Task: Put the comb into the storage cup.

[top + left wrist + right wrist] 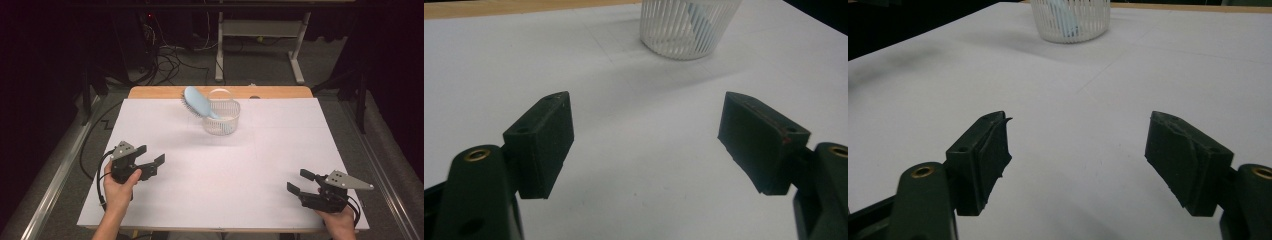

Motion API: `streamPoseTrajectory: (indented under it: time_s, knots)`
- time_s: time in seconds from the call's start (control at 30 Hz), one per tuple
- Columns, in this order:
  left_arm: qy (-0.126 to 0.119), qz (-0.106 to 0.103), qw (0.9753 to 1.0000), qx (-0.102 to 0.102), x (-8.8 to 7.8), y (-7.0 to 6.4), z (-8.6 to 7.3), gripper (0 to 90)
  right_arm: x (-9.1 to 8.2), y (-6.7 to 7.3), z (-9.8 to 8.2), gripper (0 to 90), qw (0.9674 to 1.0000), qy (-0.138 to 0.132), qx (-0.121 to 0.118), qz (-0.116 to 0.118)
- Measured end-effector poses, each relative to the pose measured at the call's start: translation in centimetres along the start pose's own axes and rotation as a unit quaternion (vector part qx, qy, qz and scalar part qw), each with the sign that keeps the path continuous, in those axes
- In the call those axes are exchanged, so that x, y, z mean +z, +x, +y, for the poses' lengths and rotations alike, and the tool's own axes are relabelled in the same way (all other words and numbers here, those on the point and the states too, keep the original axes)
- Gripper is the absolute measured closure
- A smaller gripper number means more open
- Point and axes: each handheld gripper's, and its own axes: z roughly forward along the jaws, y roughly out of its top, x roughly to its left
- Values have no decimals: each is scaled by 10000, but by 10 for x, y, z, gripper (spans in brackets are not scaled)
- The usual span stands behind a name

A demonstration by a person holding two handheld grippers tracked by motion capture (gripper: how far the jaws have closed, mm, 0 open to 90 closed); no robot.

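High view | hairbrush (pixel 198 102) leans up-left out of basket (pixel 222 121), far across worktop (pixel 280 150) | left tongs (pixel 150 154) nearer | right tongs (pixel 300 181) farther | both spread, empty

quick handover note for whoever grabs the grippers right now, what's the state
Left gripper: open, holding nothing, low over the white table at the near left.
Right gripper: open, holding nothing, near right.
Blue hairbrush: handle down in the white slotted basket at the far middle, head leaning out over the rim to the left.
Done: brush looks placed in the basket.
Left: probably nothing, unless it should come back out.
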Motion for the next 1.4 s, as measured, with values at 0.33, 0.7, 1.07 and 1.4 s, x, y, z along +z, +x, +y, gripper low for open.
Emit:
streamPoseTrajectory:
  time_s: [0.33,0.7,1.07,1.4]
  knots:
    - [18,12,10000,-43,0,2,-3,229,0,0,0,261,10000,2,-9,1]
    - [58,52,9999,-69,1,5,-7,229,0,0,0,261,10000,4,-10,1]
    - [88,97,9999,-84,1,7,-10,230,0,0,0,261,10000,5,-8,0]
    - [91,137,9998,-133,1,10,-12,230,0,0,0,261,10000,9,2,-1]
